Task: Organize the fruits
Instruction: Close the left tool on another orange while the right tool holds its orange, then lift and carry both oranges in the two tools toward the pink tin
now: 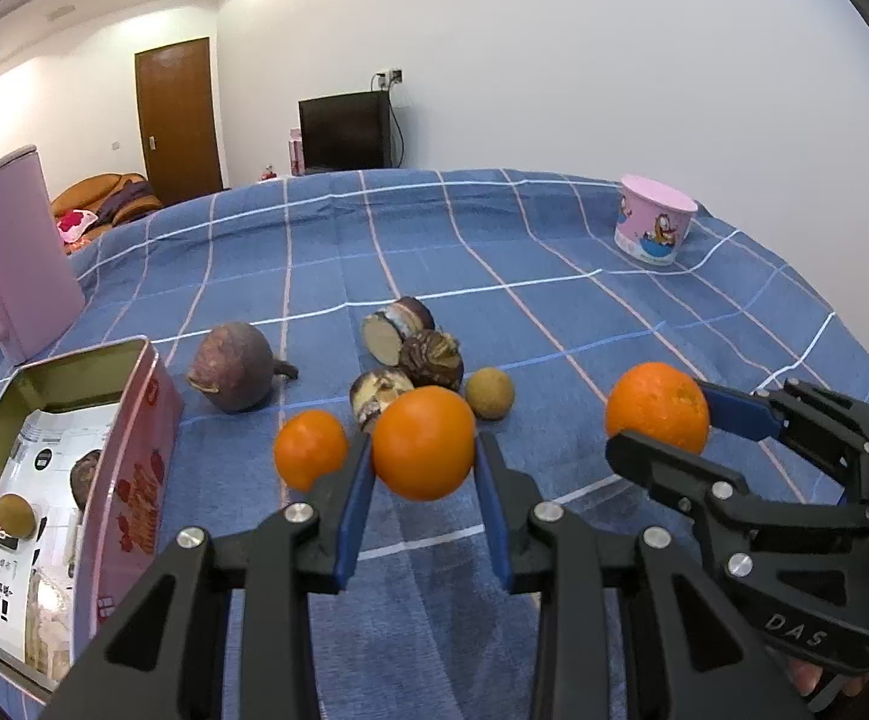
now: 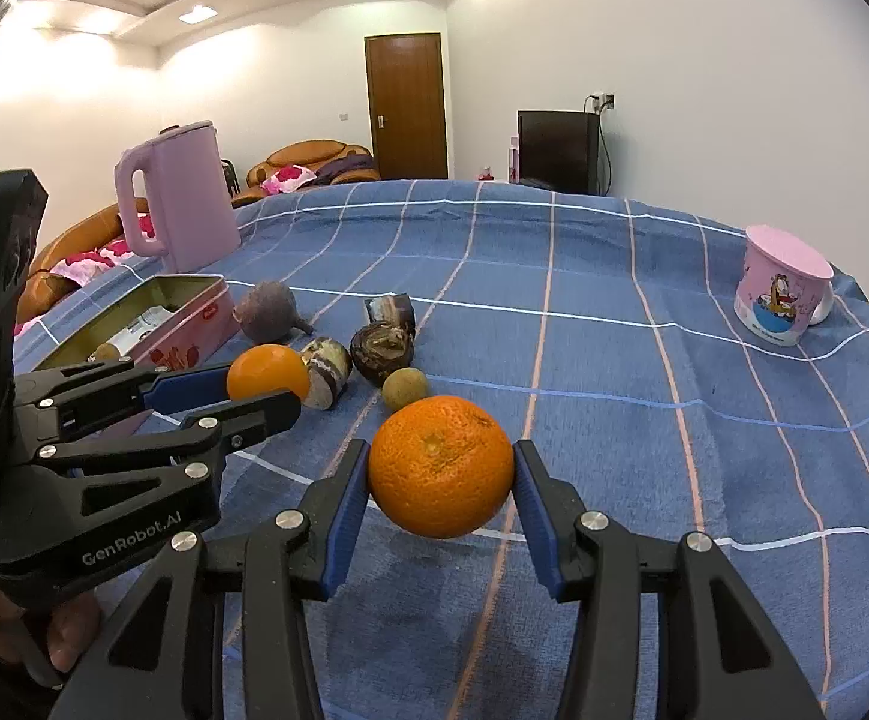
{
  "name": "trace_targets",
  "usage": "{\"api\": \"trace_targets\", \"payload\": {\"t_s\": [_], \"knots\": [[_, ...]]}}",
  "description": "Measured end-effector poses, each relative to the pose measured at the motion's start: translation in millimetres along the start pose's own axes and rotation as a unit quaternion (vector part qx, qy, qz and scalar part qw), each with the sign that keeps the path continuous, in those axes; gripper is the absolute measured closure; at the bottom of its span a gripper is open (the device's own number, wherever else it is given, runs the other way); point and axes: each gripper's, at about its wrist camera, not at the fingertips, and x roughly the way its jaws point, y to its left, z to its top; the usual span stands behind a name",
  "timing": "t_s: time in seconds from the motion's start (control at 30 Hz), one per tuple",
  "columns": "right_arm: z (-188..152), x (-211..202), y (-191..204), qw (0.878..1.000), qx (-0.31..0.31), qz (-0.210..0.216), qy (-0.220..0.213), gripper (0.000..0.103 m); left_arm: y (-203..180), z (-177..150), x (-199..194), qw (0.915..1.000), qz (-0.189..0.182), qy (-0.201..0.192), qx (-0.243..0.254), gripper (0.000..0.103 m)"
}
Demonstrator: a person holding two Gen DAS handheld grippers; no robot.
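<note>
A smooth round orange (image 1: 423,443) is pinched between the blue pads of the left gripper (image 1: 423,468), lifted above the blue checked tablecloth (image 1: 554,312). Beside it the right gripper (image 2: 441,477) clamps a larger dimpled orange (image 2: 441,467). A third small orange (image 1: 309,449) lies near the open pink tin box (image 1: 128,480).

1. "GenRobot.AI": white lettering on the black body of the left gripper (image 2: 266,387), near left.
2. "DAS": pale letters on the black body of the right gripper (image 1: 662,420), near right.
3. Paper in the tin (image 1: 128,480): dark print, unreadable.
</note>
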Motion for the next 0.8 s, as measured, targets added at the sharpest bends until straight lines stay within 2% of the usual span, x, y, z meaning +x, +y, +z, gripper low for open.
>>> {"api": "trace_targets", "payload": {"t_s": [0.8], "knots": [[-2,-14,4,0.999,-0.01,-0.01,-0.041,0.054,5,-3,-23,0.9983,0.012,-0.056,-0.01,0.068]]}}
